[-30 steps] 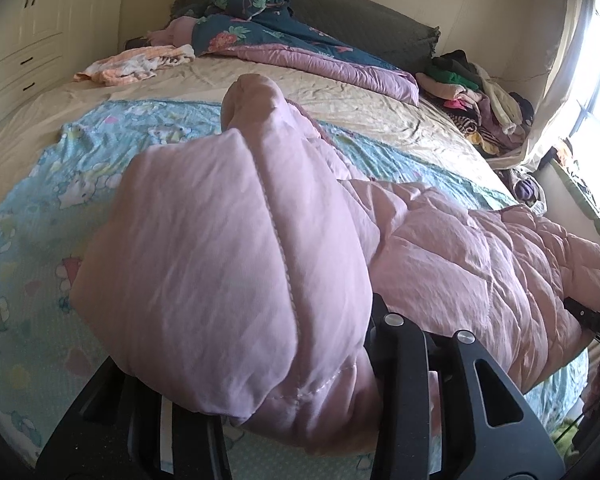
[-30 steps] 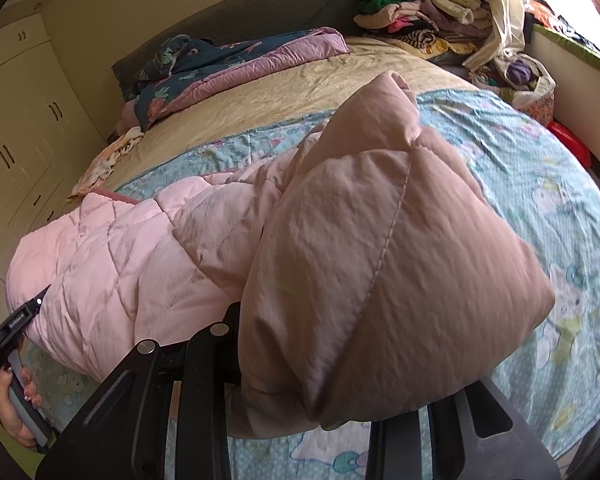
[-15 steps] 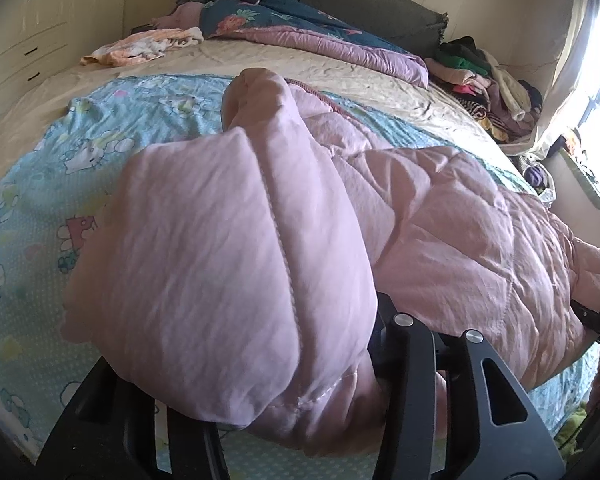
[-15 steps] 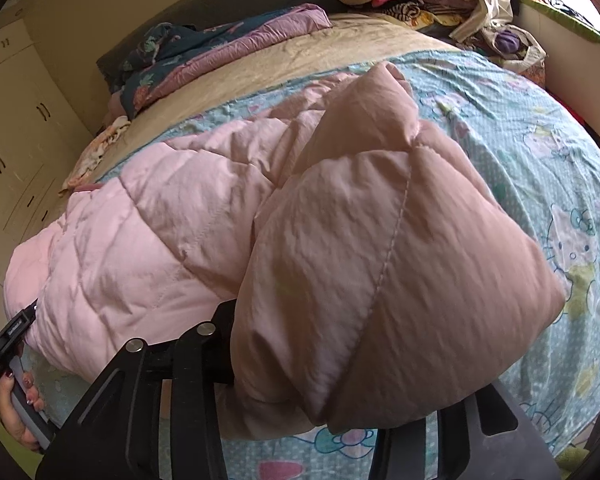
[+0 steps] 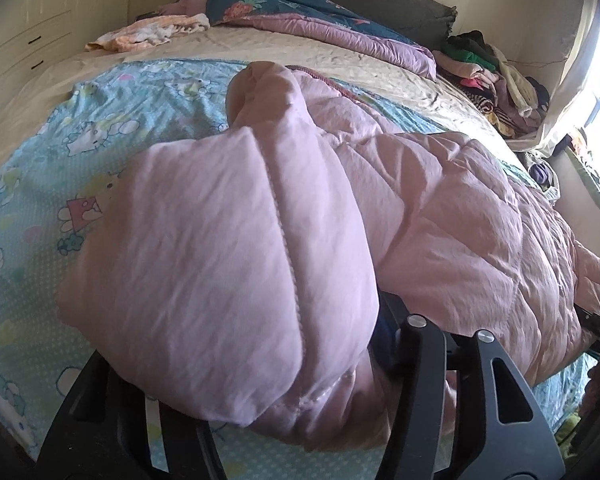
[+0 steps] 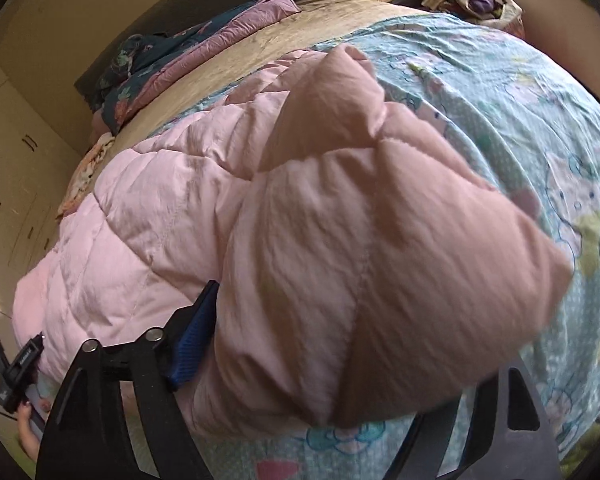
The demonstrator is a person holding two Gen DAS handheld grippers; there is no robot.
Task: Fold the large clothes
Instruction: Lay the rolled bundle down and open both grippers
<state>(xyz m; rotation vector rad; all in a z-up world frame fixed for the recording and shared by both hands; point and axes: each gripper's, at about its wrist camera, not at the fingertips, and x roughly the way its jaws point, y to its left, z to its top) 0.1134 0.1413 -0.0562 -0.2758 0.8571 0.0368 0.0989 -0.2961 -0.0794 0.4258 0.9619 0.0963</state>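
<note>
pink jacket [image 5: 228,264] bunched between both opening grippers, left gripper [image 5: 260,408], right gripper [image 6: 340,412], pads loosening

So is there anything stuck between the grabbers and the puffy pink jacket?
No. The pink jacket already bulges between the left gripper's jaws, and its other end between the right gripper's. Both jaws are opening, letting it go onto the blue cartoon sheet.

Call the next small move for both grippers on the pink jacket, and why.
Probably draw both back clear. The pink quilted jacket lies folded on the blue cartoon sheet, and the left gripper and right gripper are opening with its edge between their jaws.
</note>
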